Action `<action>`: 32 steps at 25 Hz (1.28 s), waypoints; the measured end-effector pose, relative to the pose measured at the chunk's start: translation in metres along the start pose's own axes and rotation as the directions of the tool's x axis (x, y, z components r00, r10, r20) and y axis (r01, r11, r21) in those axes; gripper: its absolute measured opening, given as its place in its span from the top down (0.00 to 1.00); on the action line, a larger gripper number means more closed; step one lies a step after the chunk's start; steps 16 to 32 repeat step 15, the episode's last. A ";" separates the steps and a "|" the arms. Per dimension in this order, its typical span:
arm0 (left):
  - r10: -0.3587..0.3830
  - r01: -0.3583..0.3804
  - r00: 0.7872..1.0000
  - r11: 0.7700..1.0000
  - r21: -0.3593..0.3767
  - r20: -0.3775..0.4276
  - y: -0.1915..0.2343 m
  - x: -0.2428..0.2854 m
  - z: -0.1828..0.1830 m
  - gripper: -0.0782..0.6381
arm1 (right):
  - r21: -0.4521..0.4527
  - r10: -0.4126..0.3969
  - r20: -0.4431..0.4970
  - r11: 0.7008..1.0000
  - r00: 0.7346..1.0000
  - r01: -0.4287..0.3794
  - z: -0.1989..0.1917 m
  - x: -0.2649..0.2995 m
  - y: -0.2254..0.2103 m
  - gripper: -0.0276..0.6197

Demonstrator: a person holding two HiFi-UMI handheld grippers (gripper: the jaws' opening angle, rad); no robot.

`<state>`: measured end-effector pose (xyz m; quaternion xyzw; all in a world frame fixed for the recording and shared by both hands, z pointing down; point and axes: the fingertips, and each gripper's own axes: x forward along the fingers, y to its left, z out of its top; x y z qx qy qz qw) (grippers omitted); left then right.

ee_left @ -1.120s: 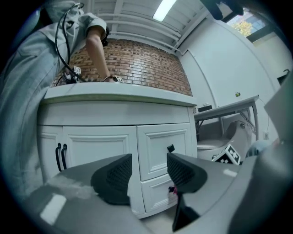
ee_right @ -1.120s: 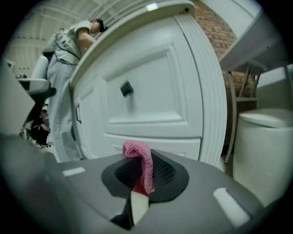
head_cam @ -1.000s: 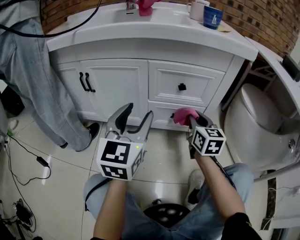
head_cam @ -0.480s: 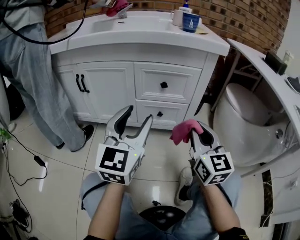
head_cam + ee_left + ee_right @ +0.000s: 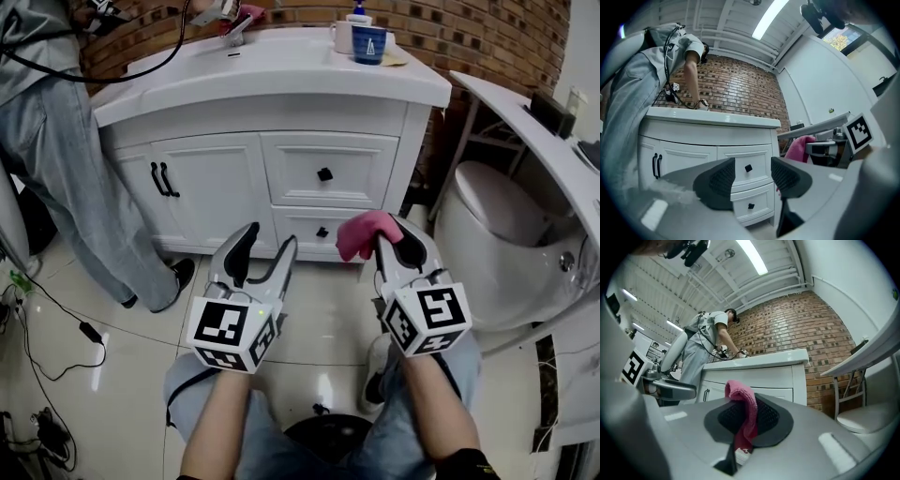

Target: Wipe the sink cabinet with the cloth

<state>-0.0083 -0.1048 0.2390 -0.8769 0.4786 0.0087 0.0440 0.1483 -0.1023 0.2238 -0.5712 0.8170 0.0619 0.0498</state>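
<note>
Cloth [image 5: 364,232]: pink, soft, bunched. Pinched in the right tongs [image 5: 387,242], whose jaws are clenched on it. In the right gripper view a fold stands up above the pads and a narrow tail with a white tag hangs down on the near side. Long axis of the cloth runs roughly up and down between the jaws.

Left tongs [image 5: 270,236]: released, jaws apart, nothing between them. Only the drawer fronts show through the gap in the left gripper view.

Sink cabinet [image 5: 225,178]: white, doors at left, two drawers at right, dark knobs. It lies on the far side of both tongs, straight ahead. The cloth sits in line with the right end of the lower drawer [image 5: 309,225] but looks apart from it, not touching.

Judgement: the right hand carries the cloth, so the wipe falls to it. The next move is a push away toward the far side until the cloth meets the front panel.

A second person stands at the cabinet's far left.
</note>
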 end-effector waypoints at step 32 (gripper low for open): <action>0.012 -0.012 1.000 1.000 0.008 0.009 0.003 -0.002 0.002 0.56 | 0.004 0.031 -0.052 1.000 0.998 -0.031 -0.017 0.012 0.012 0.91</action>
